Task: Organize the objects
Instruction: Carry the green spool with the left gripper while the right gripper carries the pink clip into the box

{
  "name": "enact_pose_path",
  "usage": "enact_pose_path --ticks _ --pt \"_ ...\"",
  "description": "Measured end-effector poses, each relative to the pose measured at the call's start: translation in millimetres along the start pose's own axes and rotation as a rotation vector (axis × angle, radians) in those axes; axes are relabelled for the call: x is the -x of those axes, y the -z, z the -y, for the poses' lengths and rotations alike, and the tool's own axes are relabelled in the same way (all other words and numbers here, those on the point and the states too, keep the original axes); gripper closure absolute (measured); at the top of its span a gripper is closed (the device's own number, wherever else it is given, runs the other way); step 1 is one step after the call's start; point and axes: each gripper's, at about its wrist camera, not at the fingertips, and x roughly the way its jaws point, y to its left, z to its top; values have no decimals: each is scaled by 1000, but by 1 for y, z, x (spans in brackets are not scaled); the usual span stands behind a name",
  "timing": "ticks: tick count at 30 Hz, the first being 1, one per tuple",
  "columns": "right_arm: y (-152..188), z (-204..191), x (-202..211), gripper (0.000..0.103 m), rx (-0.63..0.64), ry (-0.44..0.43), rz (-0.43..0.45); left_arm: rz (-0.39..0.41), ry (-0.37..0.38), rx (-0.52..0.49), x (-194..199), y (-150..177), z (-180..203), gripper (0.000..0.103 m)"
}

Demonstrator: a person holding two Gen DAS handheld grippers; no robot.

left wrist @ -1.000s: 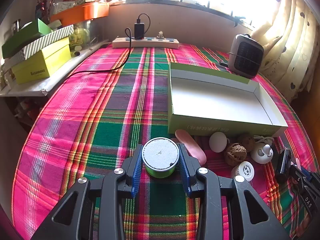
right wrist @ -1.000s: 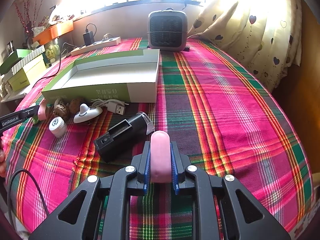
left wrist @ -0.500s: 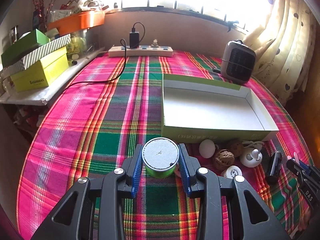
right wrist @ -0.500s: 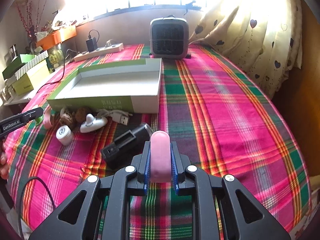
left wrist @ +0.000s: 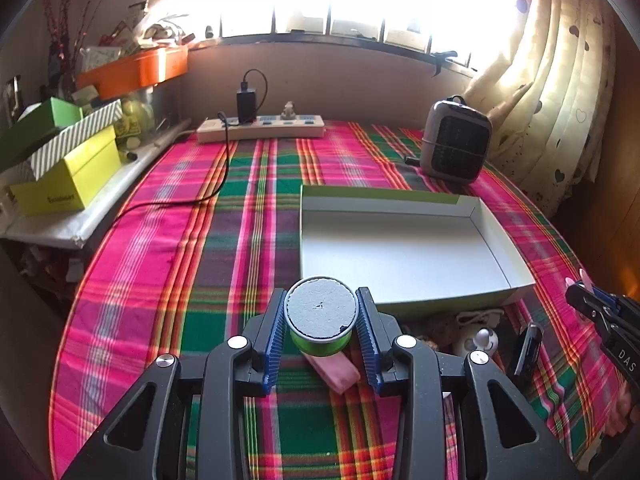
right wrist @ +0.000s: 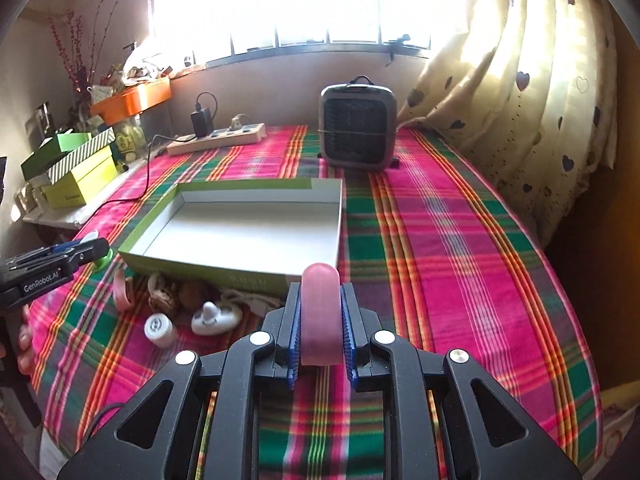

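Table, covered with a plaid cloth (left wrist: 256, 240): fills both views; carries everything below.

Tray (left wrist: 400, 252): shallow open box, white inside, green walls, nothing in it. Its long axis runs left to right across both views. It lies ahead of and below both grippers, its near wall closest to them. In the left wrist view it sits forward and to the right of the jaws; in the right wrist view, forward and to the left. Neither hand looks clearly nearer.

Heater (right wrist: 358, 128): grey, upright, beyond the tray near the curtain.

Power strip (left wrist: 260, 128): at the far edge of the table, a black charger plugged in.

Left gripper (left wrist: 322, 326): jaws clamped on a green cup (left wrist: 322, 338) with a grey-white lid, held upright clear of the cloth, just short of the tray's near wall.

Right gripper (right wrist: 320, 316): jaws pressed together on a pink bar (right wrist: 320, 312), its long axis pointing forward along the fingers toward the tray's near right corner.

Loose items in front of the tray's near wall: a second pink piece (left wrist: 334, 372) below the left jaws, a black device (left wrist: 528, 348), a white knobbed piece (right wrist: 214, 316), a white cap (right wrist: 158, 330), two walnuts (right wrist: 164, 294).

Judgement: both held items need carrying forward over the near wall before release.
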Motion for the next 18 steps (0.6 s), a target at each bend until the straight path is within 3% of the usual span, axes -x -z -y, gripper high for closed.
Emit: enact_pose_path --ticks 18 --pt "-56 -16 -54 84 75 -49 -32 -18 44 -53 -45 -50 18 71"
